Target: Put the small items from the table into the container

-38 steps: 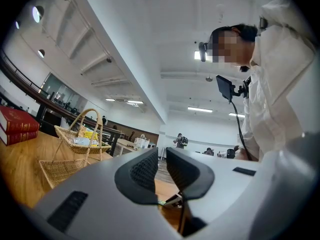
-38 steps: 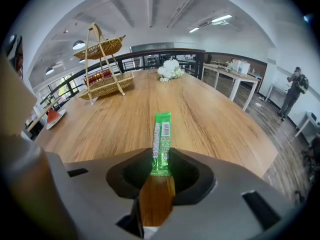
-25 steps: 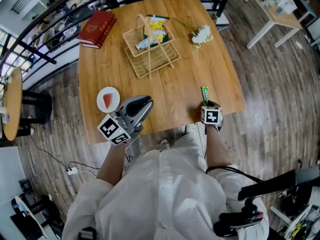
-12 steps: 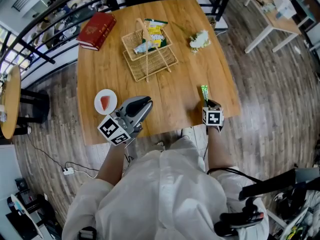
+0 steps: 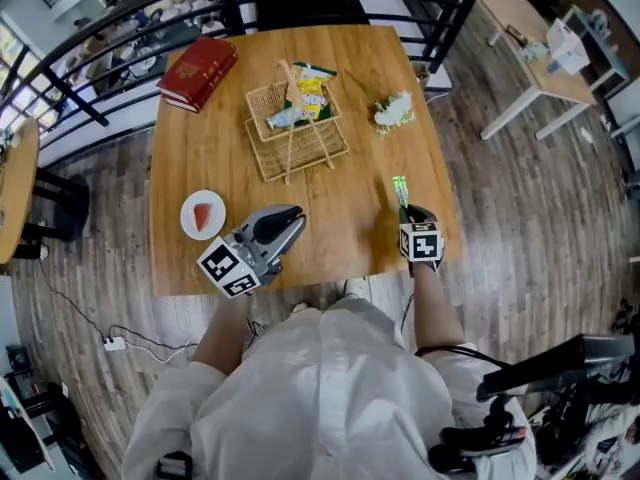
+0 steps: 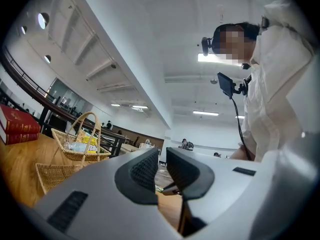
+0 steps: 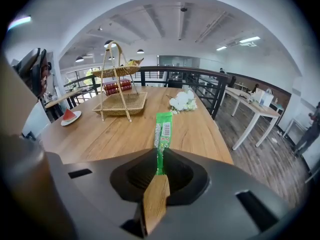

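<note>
Right gripper view: R gripper [image 7: 159, 171] jaws clamped on end of green snack packet [image 7: 162, 131], rest sticks out fwd over desk [image 7: 100, 139] | head view: wicker basket [image 5: 295, 118] w/ snacks at desk's far side, well apart from packet | L gripper [image 5: 288, 216] jaws narrow gap, nothing btwn

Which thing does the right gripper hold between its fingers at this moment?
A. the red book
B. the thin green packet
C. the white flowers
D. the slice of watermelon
B: in the right gripper view, the right gripper is shut on the end of the green packet, which sticks out ahead of it.
</note>
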`<state>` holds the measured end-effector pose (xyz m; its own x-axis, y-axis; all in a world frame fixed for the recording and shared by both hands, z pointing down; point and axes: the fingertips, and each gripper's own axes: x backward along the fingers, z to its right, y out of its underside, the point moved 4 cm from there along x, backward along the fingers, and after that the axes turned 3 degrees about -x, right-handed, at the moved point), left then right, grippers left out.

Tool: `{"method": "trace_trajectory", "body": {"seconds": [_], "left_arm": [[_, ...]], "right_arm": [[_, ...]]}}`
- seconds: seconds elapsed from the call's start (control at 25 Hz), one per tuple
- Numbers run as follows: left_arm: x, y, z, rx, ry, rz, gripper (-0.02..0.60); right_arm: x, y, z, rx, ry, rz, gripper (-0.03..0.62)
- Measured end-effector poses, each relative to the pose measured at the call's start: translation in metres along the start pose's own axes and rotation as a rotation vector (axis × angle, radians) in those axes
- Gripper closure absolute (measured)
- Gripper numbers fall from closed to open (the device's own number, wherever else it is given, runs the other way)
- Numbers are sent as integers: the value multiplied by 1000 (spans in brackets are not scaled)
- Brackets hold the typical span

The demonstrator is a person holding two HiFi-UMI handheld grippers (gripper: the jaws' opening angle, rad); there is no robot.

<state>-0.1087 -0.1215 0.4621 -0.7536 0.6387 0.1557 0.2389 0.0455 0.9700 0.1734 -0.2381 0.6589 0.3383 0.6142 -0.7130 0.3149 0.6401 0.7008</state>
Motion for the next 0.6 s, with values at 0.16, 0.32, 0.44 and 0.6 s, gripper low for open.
{"method": "trace_trajectory", "body": {"seconds": [0.16, 0.32, 0.44, 0.6], "left_arm": [[-4, -4, -1, -10, -30, 24, 546], [-7, -6, 0, -15, -65, 36, 546], [-9, -5, -1, -20, -91, 44, 546], [-9, -6, -3, -28, -127, 55, 546]], "right_arm": [[-2, -29, 3, 65, -35, 27, 545], [-4, -53, 6, 110, -61, 50, 546], [-8, -67, 7, 139, -81, 68, 546], [-13, -80, 6, 168, -109, 79, 546]]}}
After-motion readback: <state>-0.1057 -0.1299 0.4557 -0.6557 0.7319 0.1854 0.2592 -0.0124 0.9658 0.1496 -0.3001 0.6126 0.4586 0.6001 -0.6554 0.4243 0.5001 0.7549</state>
